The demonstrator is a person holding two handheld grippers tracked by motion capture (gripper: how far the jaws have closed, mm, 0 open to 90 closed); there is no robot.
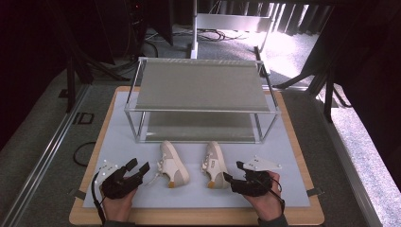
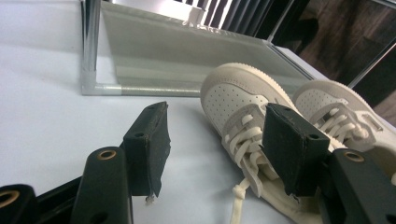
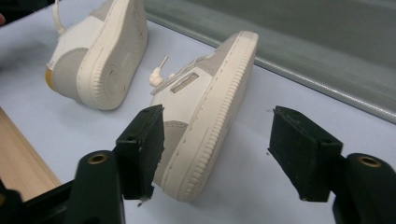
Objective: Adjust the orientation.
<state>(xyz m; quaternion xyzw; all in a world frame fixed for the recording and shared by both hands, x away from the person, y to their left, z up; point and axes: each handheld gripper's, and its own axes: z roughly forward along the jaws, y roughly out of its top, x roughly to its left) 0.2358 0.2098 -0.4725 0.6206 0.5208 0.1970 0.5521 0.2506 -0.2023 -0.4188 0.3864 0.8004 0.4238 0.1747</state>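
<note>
Two cream sneakers lie on their sides on the white mat, toes toward the rack. The left shoe [image 1: 172, 164] [image 2: 243, 112] has its laces facing my left gripper [image 1: 136, 168] [image 2: 219, 140], which is open just beside it with one jaw in front of the laces. The right shoe [image 1: 215, 165] [image 3: 205, 116] shows its ribbed sole to my right gripper [image 1: 232, 174] [image 3: 215, 154], open at its heel end, the heel between the jaws. In the right gripper view the left shoe [image 3: 100, 51] lies farther back.
A two-shelf metal rack [image 1: 201, 87] with grey fabric shelves stands on the mat [image 1: 283, 161] behind the shoes. The wooden table edge [image 1: 198, 216] runs along the near side. Dark stands and cables sit on the floor beyond.
</note>
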